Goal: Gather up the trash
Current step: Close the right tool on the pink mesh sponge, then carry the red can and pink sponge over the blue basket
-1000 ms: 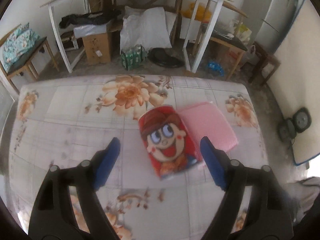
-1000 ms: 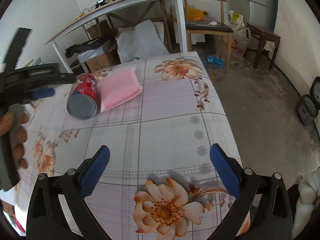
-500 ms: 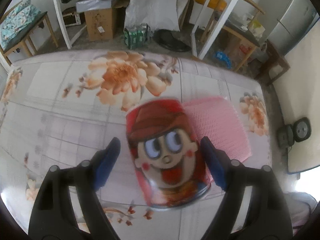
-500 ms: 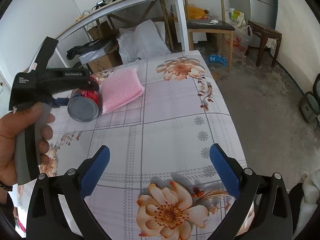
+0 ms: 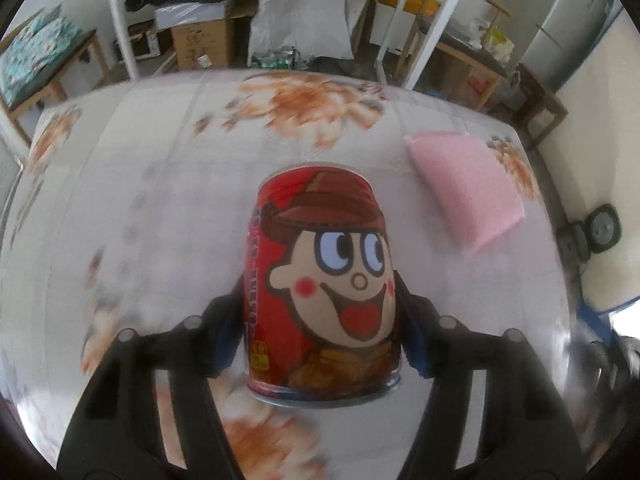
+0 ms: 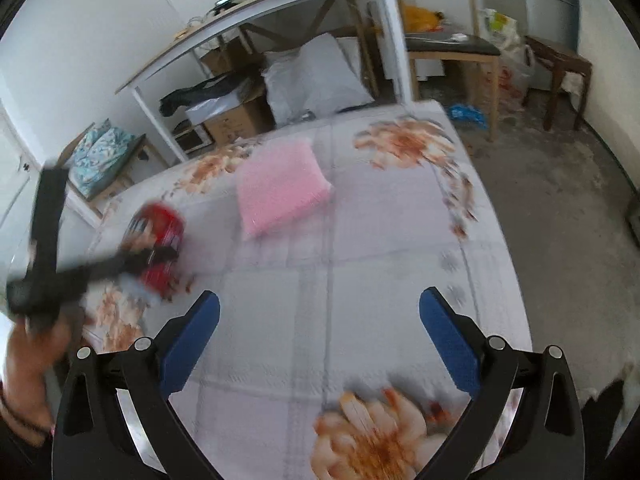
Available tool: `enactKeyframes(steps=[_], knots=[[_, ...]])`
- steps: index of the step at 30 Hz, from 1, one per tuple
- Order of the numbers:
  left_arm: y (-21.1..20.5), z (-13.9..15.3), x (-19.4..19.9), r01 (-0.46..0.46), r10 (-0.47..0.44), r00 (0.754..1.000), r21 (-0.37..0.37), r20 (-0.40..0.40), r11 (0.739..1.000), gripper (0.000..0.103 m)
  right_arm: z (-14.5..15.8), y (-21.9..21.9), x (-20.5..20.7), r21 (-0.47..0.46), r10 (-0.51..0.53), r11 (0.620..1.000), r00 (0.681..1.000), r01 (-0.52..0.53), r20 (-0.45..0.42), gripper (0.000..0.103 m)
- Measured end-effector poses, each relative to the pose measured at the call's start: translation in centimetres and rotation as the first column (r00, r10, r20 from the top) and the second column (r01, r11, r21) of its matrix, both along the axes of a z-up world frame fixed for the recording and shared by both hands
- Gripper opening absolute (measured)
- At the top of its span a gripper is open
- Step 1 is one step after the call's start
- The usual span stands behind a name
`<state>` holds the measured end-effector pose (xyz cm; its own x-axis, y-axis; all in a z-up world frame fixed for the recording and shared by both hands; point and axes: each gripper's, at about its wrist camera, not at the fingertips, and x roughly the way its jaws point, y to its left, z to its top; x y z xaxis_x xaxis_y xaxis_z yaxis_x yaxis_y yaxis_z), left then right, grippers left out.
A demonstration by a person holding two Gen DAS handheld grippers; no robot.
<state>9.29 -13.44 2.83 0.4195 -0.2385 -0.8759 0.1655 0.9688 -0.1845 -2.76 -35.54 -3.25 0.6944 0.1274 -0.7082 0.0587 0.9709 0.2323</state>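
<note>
A red drink can point(image 5: 324, 280) with a cartoon face sits between the blue pads of my left gripper point(image 5: 320, 332). The jaws are closing, and both pads lie against the can's sides. In the right wrist view the same can point(image 6: 160, 228) is blurred at the table's left, with the left gripper point(image 6: 156, 256) around it and a hand point(image 6: 28, 360) behind it. A pink sponge point(image 5: 464, 188) lies apart from the can, towards the far right of the table. My right gripper point(image 6: 320, 320) stands open over the flowered tablecloth point(image 6: 360, 260), nothing between its fingers.
Beyond the table's far edge stands a white-legged desk point(image 6: 280, 4) with cardboard boxes point(image 6: 236, 120) and a white sack point(image 6: 316, 76) under it. A wooden chair point(image 6: 452, 44) is at the right, and a cushioned bench point(image 6: 104, 156) at the left. Bare floor lies right of the table.
The left gripper came down over the can and closed against its sides. The can, which lay against the pink sponge, now sits apart from it to the left. The right gripper shifted slightly.
</note>
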Motion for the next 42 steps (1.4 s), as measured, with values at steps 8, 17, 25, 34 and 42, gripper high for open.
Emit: enactKeyframes(steps=[8,17,25,34,42], knots=[[4.9,-0.2,-4.1,0.014,-0.011,0.999,-0.08,0.033,0.997,0.062,1.0,4.1,9.4,-0.128,0.083,0.987,0.994,-0.092,-0.078,0.097],[6.3,-0.6,-4.9,0.029,-0.023,0.999,-0.171,0.033,0.985,0.062,-3.1,7.3,15.4,-0.258,0.098,0.954,0.971,-0.154,-0.217,0.096],[6.4,-0.9,-4.7,0.044,-0.039,0.999,-0.191,0.027,0.981,0.062,-2.4,8.2,14.7,-0.256,0.122,0.951,0.972,-0.171,-0.199,0.074],[6.9,-0.9,-5.4,0.059,-0.048,0.997,-0.172,0.064,0.983,0.061,-2.2,9.7,9.7,-0.288,0.106,0.947,0.986,-0.14,-0.132,0.072],[8.6,1.0,-8.3,0.054,-0.035,0.994,-0.178,0.106,0.983,0.061,-1.3,12.3,2.5,-0.264,0.066,0.961,0.996,-0.079,-0.059,0.073]])
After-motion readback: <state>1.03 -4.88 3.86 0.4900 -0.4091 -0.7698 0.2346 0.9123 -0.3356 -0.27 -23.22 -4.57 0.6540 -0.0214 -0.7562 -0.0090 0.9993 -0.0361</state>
